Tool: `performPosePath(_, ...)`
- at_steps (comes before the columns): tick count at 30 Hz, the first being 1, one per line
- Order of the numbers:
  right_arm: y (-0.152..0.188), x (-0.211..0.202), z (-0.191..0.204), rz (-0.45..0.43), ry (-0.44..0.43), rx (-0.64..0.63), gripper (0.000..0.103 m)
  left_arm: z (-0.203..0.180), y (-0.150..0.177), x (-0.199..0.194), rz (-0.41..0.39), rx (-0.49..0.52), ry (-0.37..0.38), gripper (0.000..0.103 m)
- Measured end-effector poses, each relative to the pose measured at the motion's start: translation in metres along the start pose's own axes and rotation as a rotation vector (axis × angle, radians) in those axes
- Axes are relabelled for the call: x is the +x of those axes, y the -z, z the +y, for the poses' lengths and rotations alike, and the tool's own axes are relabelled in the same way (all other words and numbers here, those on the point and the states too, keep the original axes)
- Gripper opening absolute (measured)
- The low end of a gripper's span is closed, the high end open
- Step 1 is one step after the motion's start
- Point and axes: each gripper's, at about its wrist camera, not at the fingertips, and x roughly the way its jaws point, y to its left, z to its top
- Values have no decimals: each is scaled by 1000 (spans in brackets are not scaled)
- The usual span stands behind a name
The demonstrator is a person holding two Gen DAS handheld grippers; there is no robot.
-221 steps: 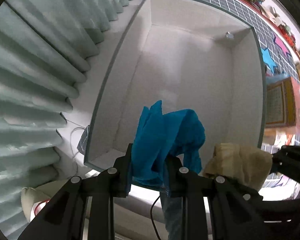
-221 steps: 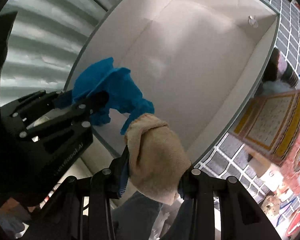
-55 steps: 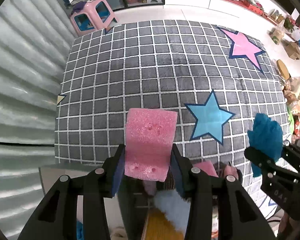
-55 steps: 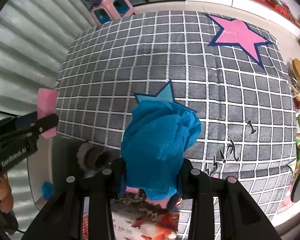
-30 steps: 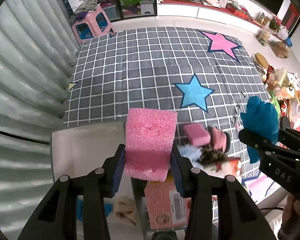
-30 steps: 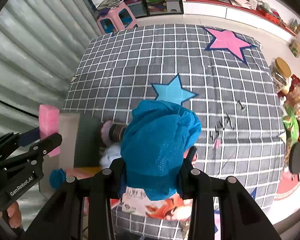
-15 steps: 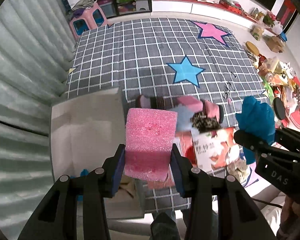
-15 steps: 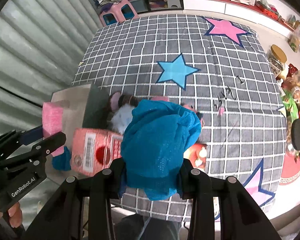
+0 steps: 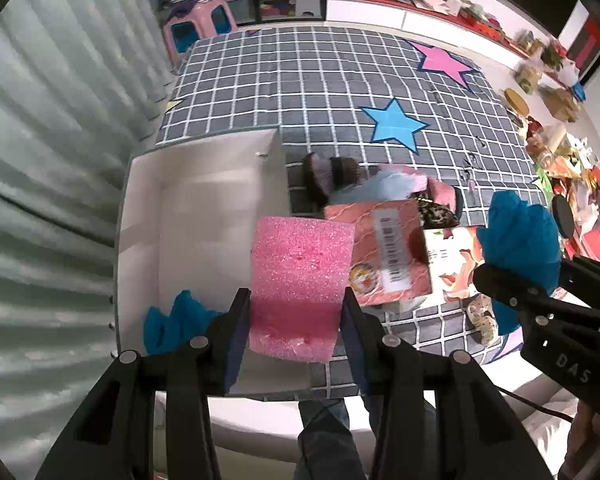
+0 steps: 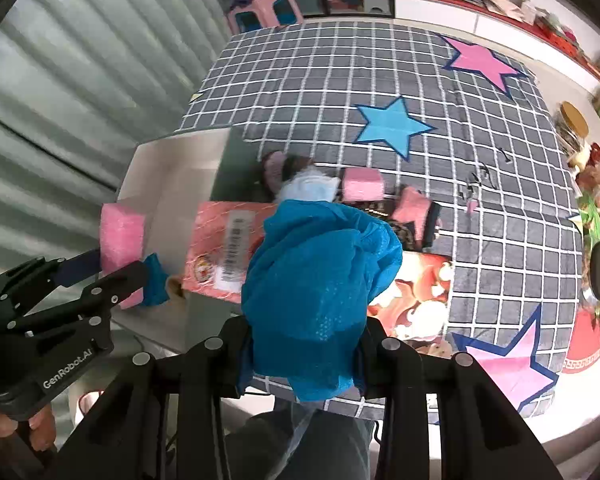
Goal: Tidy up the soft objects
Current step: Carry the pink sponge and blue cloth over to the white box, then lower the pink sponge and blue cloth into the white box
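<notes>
Both grippers have swung back toward the white box (image 9: pixel 204 184): left gripper (image 9: pixel 296 320) clenches the pink sponge (image 9: pixel 300 276), right gripper (image 10: pixel 304 344) the blue cloth (image 10: pixel 320 276), ready for dropping in.

Your grippers are black with round silver screws; left gripper (image 10: pixel 112 276) marked "GenRobot.AI", right gripper (image 9: pixel 540 280) marked "DAS".
</notes>
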Motion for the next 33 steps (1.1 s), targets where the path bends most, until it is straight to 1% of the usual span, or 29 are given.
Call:
performPosePath(9,1,5,36,22,-12,-88,39,34,21,0,8,-89,-3,46)
performPosePath(19,-7,9,80,39,-42,-192,39,69,36,0,12,-187,-27,46)
performPosePath(28,-8,22,111,77,-67,-278,39,100,53,10,51,-293,-41,46)
performPosePath(33,-12,30,130,101,-82,-328,39,112,56,15,65,-349,-45,46)
